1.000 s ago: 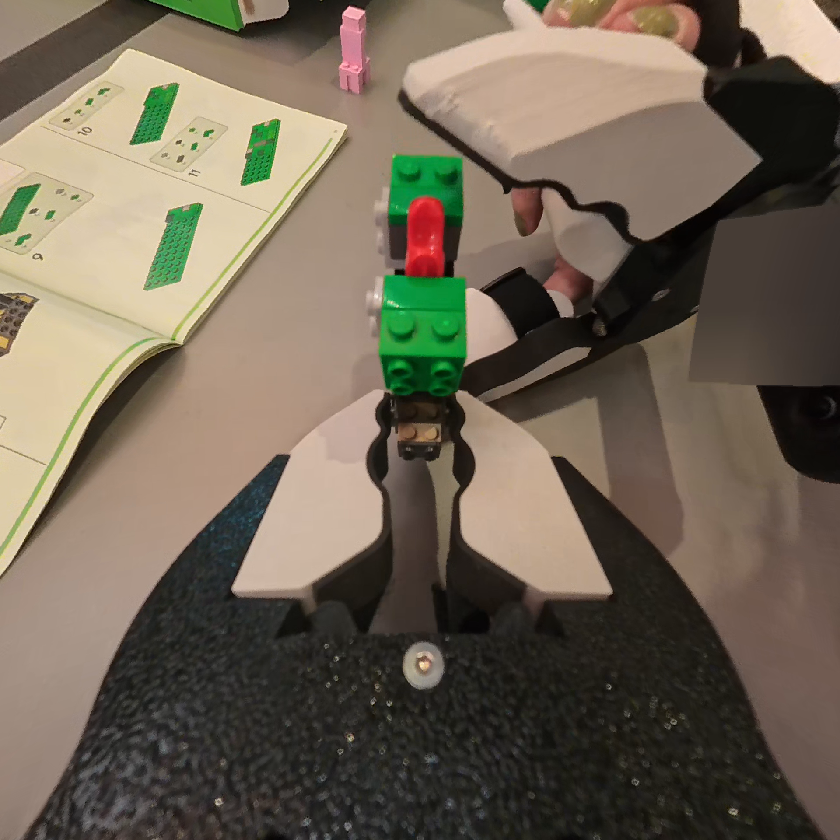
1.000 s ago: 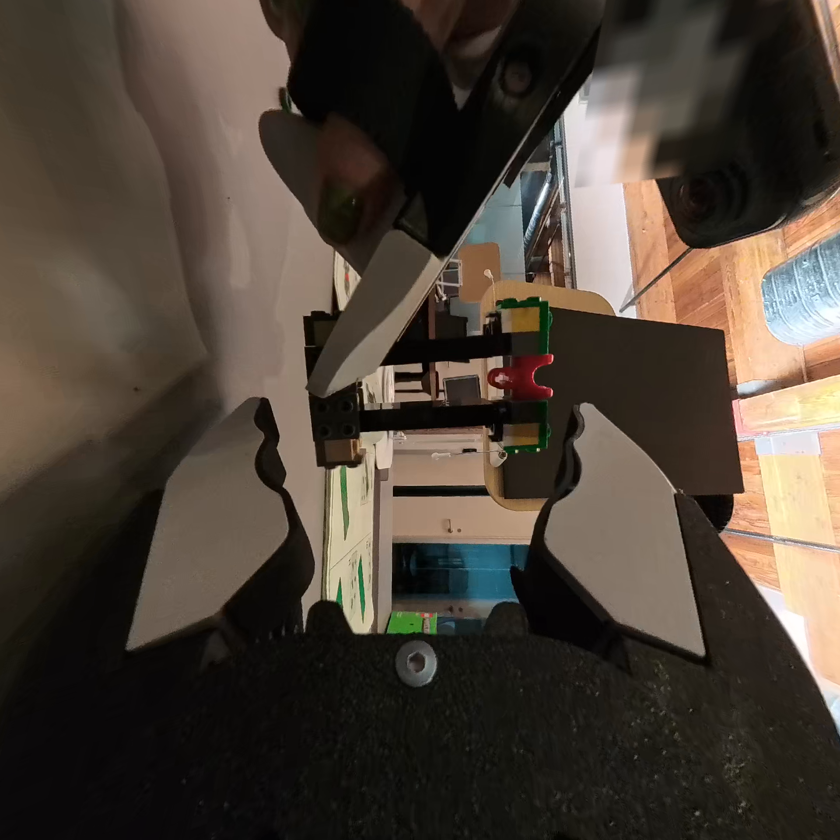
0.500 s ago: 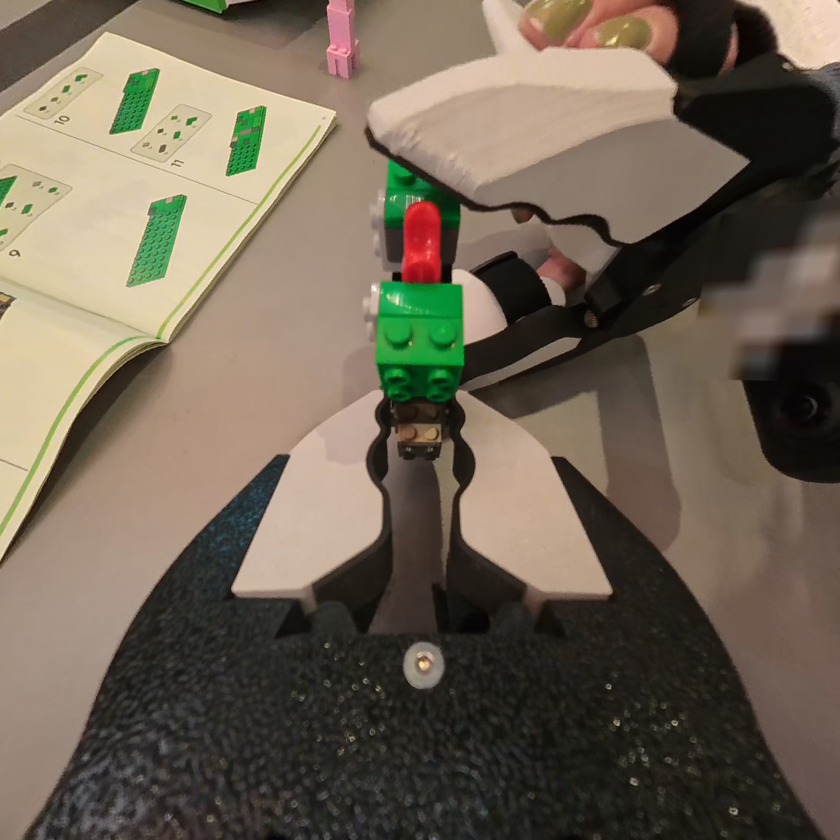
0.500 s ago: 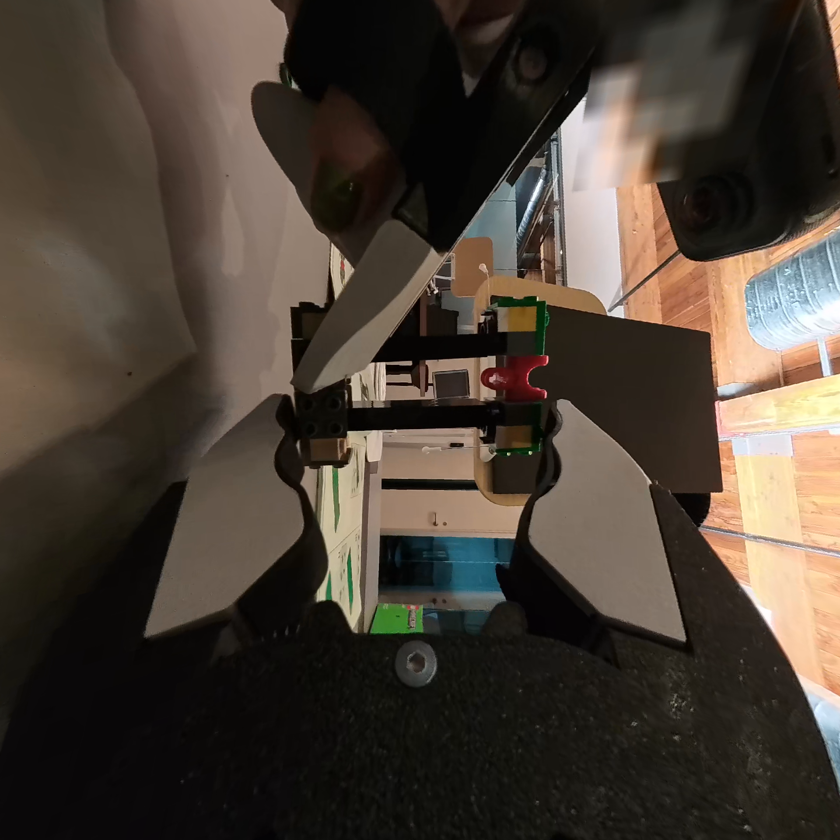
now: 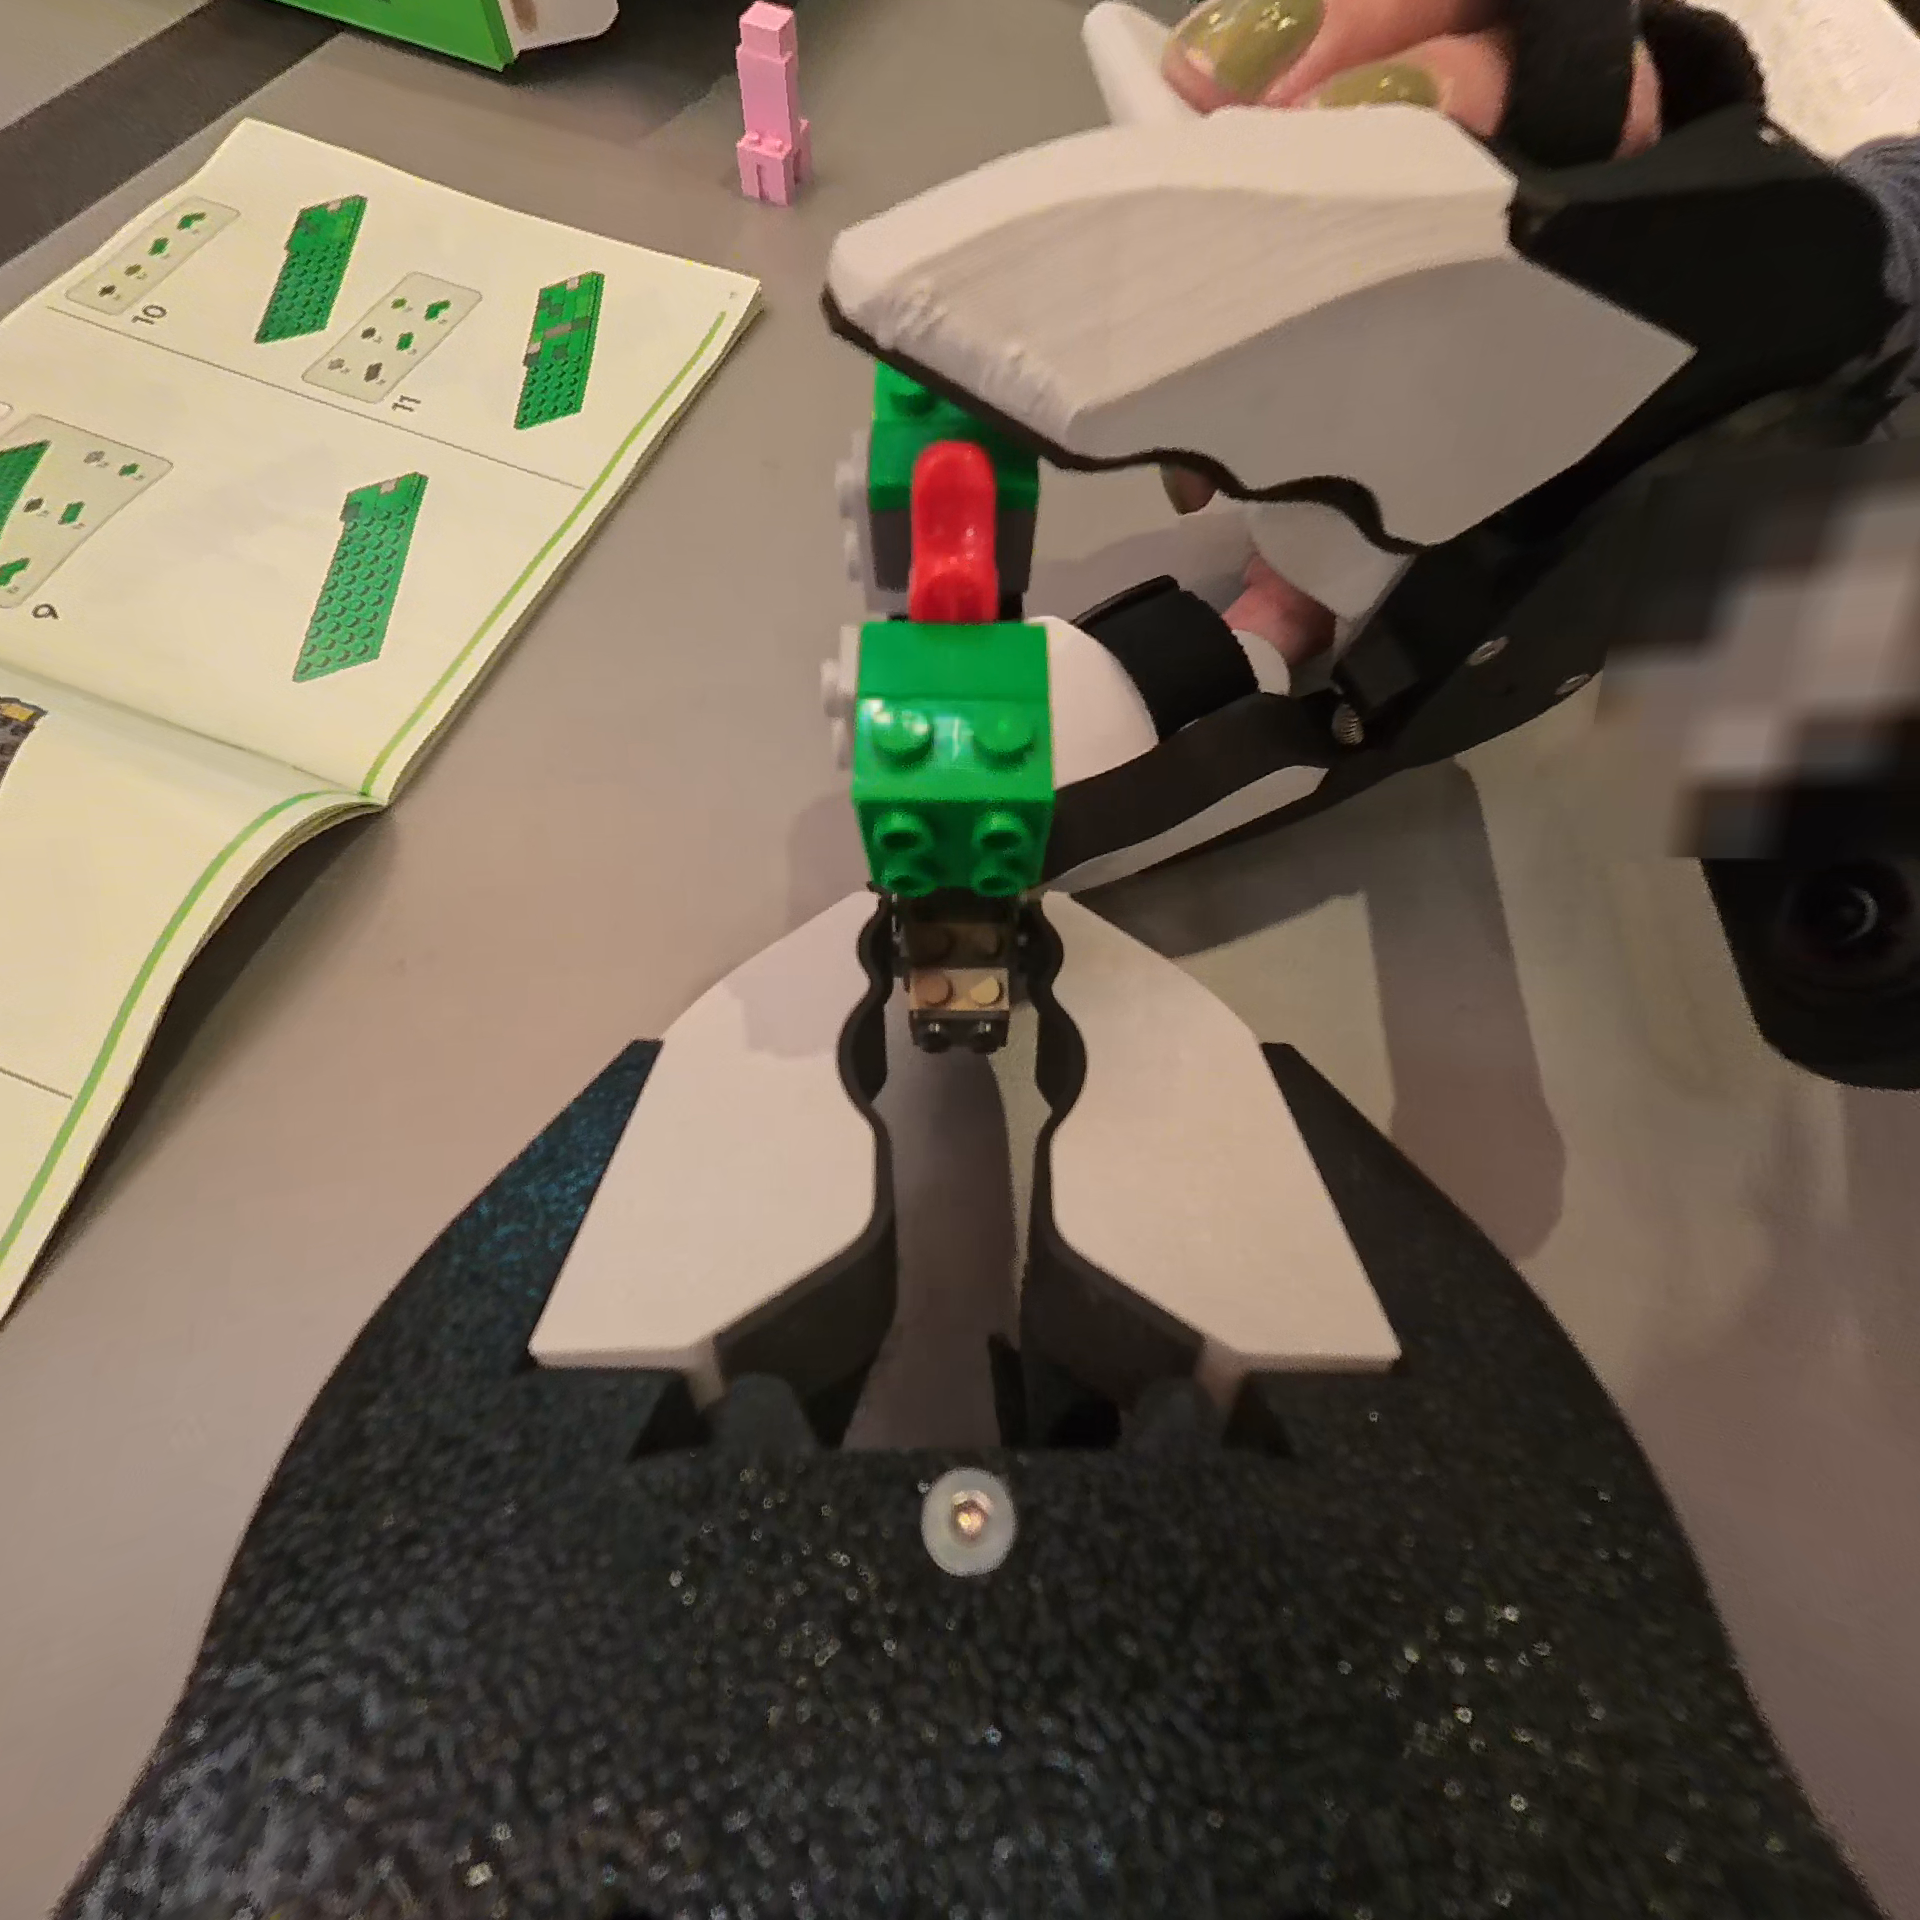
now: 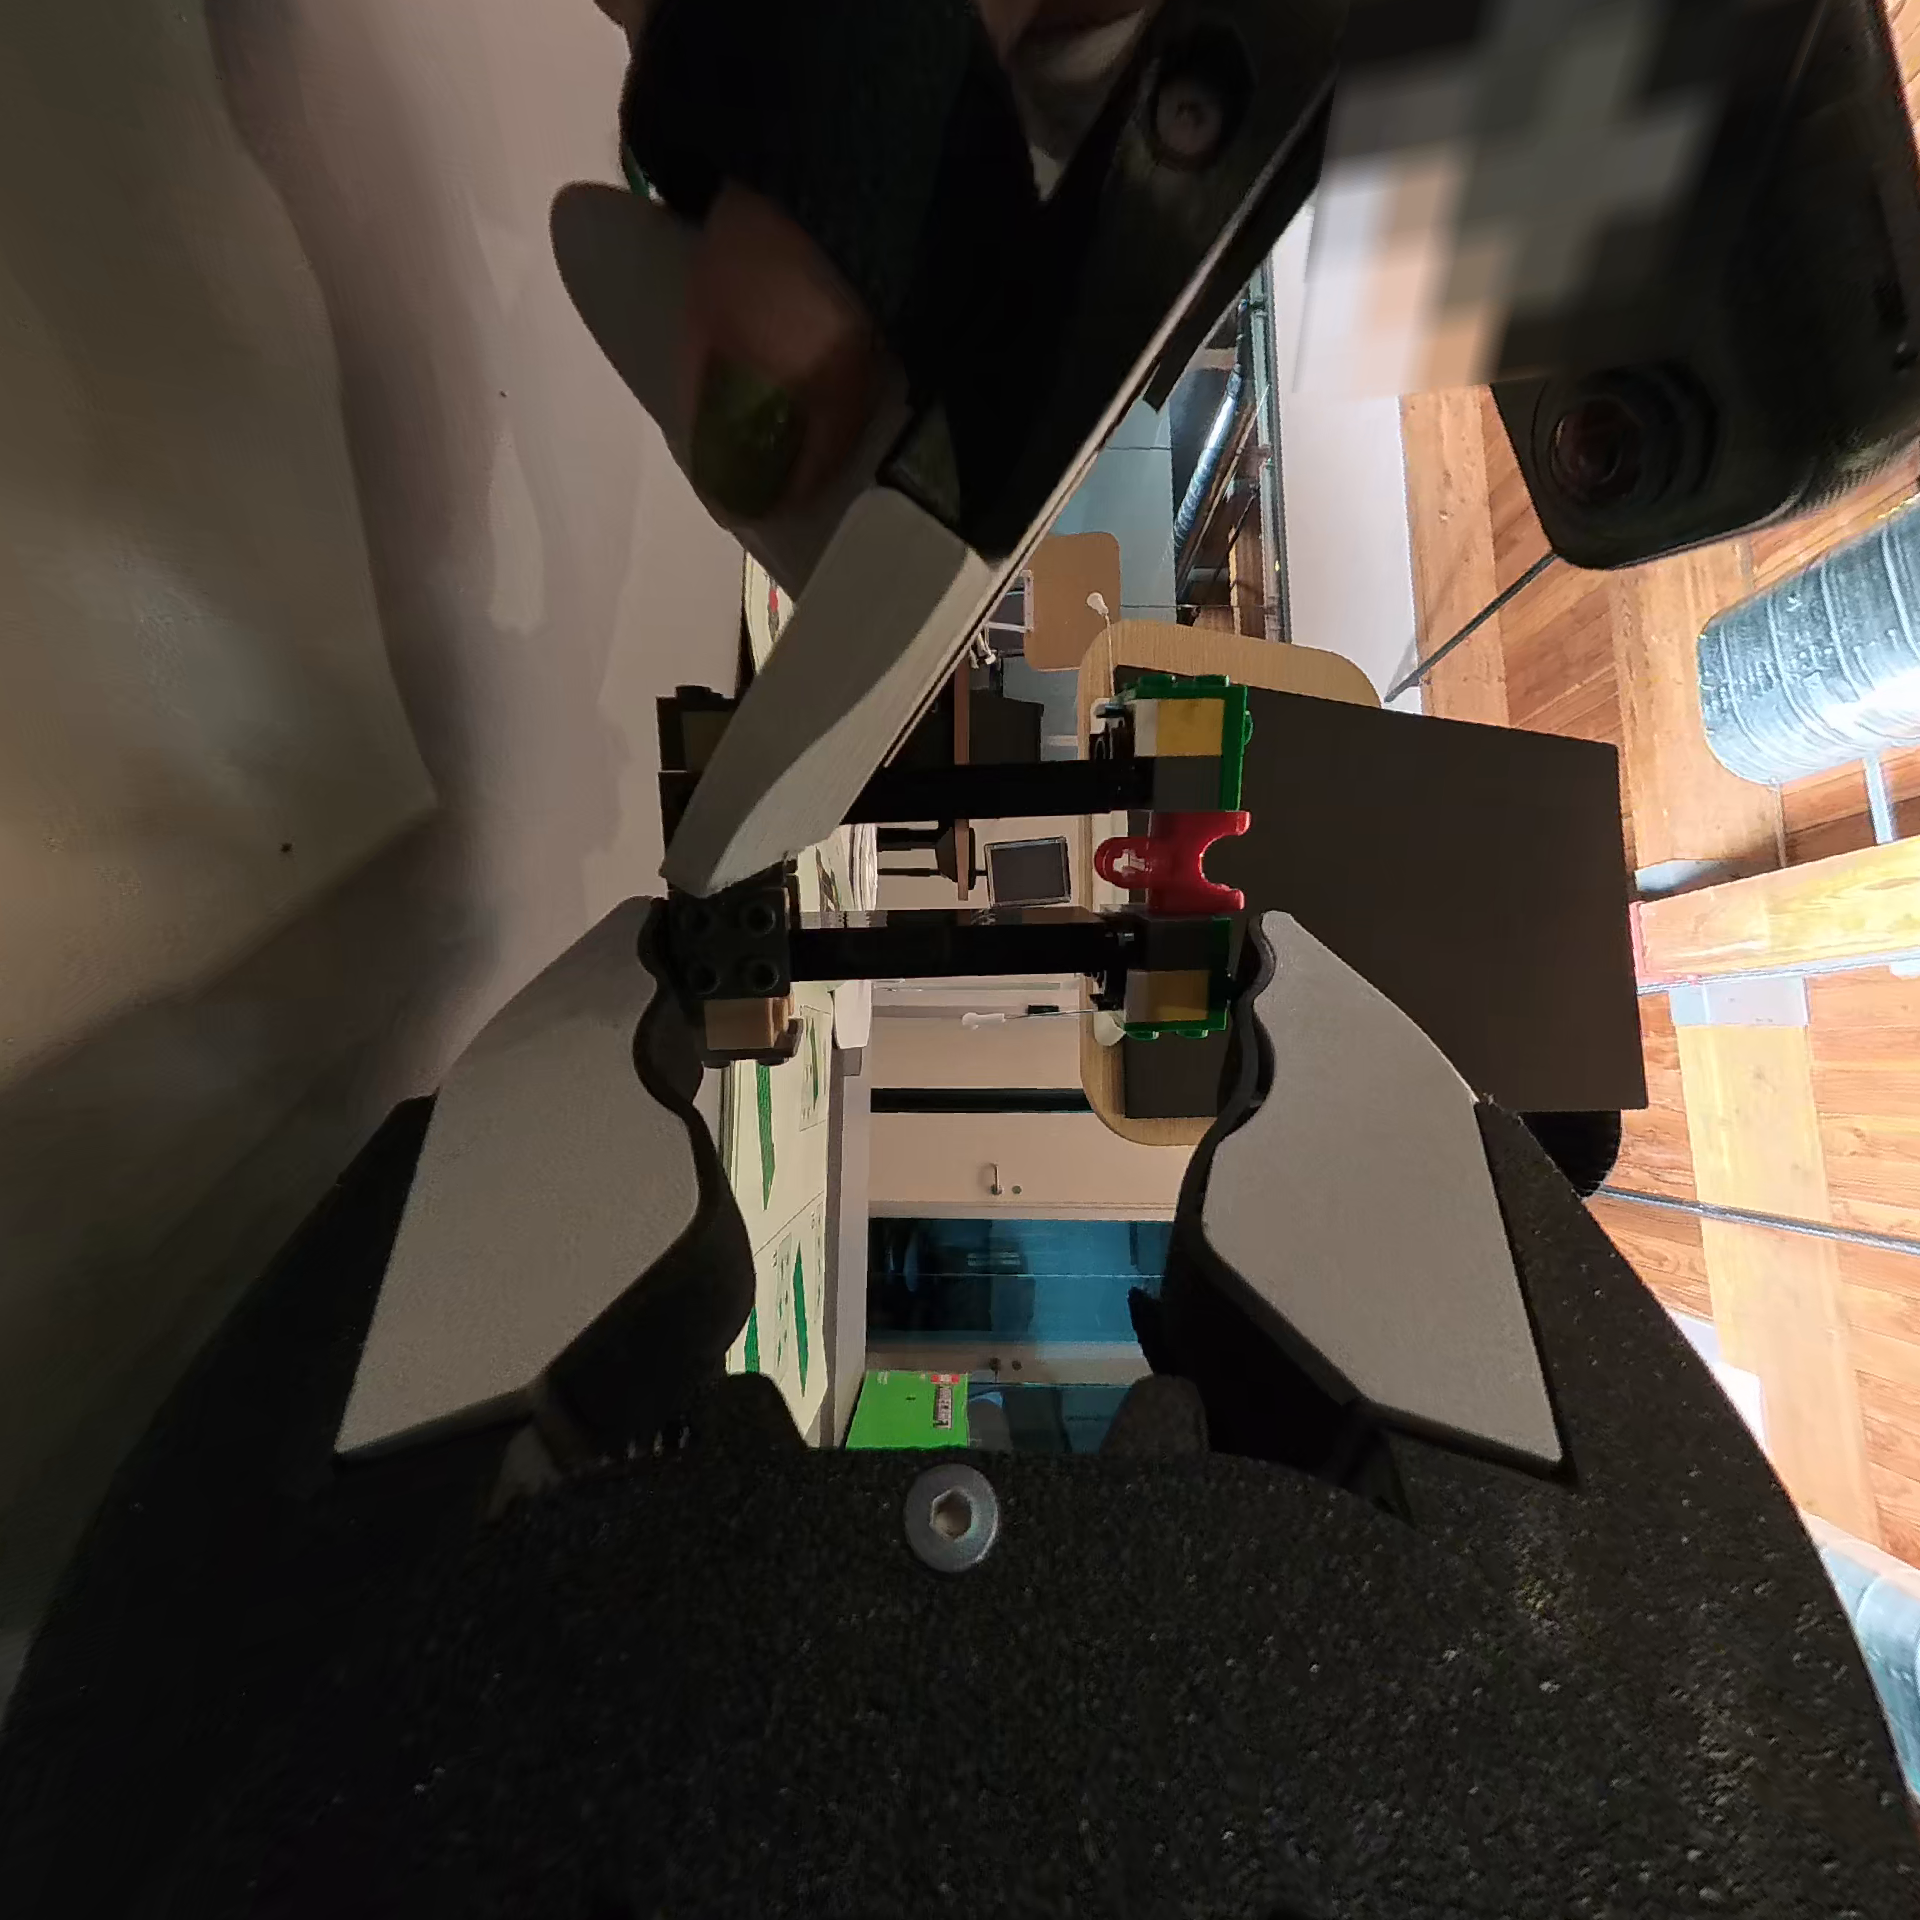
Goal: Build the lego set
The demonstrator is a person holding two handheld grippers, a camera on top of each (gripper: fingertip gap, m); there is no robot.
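Observation:
The lego assembly [image 5: 951, 748] has two black posts on black and tan base bricks, each with a green top, and a red clip [image 5: 951, 530] between the tops. My left gripper [image 5: 956, 977] is shut on its base bricks. In the right wrist view the assembly [image 6: 935, 951] lies crosswise. My right gripper [image 6: 951, 966] spans the near post end to end, one finger on the black base block [image 6: 727, 940] and the other on the green top [image 6: 1210, 977]. In the left wrist view its white upper finger [image 5: 1195, 312] hides part of the far green top.
An open instruction booklet [image 5: 312, 468] lies on the grey table [image 5: 623, 831] at left. A pink lego figure [image 5: 771, 114] stands behind it, next to a green box [image 5: 447, 26]. A hand [image 5: 1299, 62] holds the right gripper.
My right gripper has moved in around the assembly and closed from wide open until both fingers touch the near post's ends. My left gripper has kept its hold on the base.

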